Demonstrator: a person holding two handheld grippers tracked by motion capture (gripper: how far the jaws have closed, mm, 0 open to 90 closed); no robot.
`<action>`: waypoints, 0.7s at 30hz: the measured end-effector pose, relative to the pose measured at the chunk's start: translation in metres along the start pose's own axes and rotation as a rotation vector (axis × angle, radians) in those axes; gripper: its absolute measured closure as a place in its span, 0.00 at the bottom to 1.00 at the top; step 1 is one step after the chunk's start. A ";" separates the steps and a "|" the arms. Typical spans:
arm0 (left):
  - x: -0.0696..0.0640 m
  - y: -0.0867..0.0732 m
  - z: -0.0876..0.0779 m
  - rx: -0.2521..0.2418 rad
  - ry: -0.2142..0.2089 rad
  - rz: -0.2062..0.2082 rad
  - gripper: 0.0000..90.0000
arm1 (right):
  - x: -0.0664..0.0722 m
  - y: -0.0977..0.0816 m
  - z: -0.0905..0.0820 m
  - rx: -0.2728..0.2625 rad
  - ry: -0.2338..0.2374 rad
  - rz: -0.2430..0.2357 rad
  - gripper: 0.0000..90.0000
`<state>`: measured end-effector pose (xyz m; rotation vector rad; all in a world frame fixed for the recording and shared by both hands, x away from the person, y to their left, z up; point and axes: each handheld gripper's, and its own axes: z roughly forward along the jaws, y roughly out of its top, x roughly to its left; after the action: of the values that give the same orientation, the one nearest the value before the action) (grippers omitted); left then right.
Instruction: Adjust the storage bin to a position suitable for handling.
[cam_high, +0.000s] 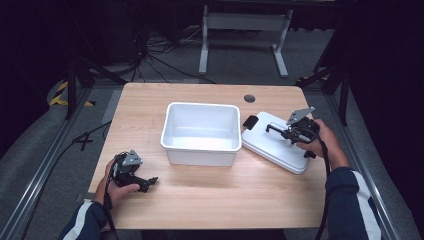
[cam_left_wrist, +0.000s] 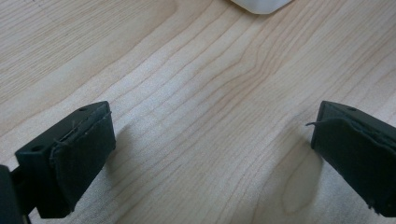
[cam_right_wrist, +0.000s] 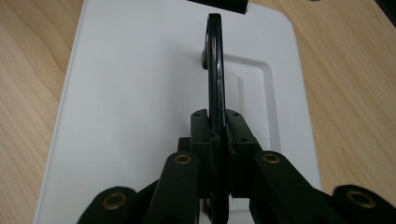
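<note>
Pale wooden table (cam_high: 210, 200), fine straight grain, rounded corners. At its middle, deep white plastic bin (cam_high: 201, 132), rectangular, smooth-walled, glossy inside. Right of the bin, flat white plastic lid (cam_high: 272, 145) lying askew on the wood, rounded corners, shallow rectangular recess in its top, black clip at its far end. Standing up from that recess, thin black glossy handle (cam_right_wrist: 215, 70), arched. Right gripper (cam_right_wrist: 215, 126) directly over the lid, clamped narrow on the handle. Left gripper (cam_left_wrist: 210, 154) low over bare wood near the front left, well apart from bin and lid, spread wide, black pads scuffed
</note>
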<state>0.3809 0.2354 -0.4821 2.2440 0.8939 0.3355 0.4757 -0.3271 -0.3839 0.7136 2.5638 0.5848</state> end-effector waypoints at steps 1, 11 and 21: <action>0.000 0.000 0.000 0.000 0.000 0.000 0.00 | 0.000 -0.001 0.002 0.000 -0.006 0.004 0.94; 0.000 0.000 0.000 -0.001 0.000 0.000 0.00 | 0.000 -0.005 0.005 -0.017 0.001 0.043 0.89; 0.000 0.000 0.000 -0.001 -0.001 0.000 0.00 | 0.002 -0.003 -0.005 -0.063 0.009 0.065 0.79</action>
<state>0.3810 0.2354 -0.4821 2.2433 0.8930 0.3347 0.4705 -0.3293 -0.3823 0.7767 2.5259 0.6882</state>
